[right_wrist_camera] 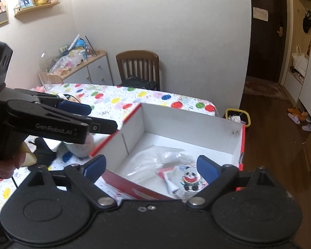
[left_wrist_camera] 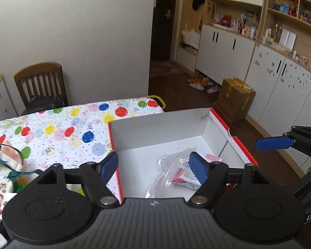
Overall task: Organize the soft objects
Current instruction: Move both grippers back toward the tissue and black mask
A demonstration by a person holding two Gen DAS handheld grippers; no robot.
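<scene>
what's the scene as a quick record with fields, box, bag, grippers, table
box: white inside, red rim, open, on the table
bag: clear plastic bag with panda-print cloth lying on the box floor
left gripper: open, empty, above the box
right gripper: open, empty, above the box
table: balloon-print cloth; more printed fabric at its left edge
behind: wooden chair

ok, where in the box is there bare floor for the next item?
Bare floor in the box runs along the far wall and the left wall. The near right part is taken by the plastic bag and the panda cloth.
</scene>
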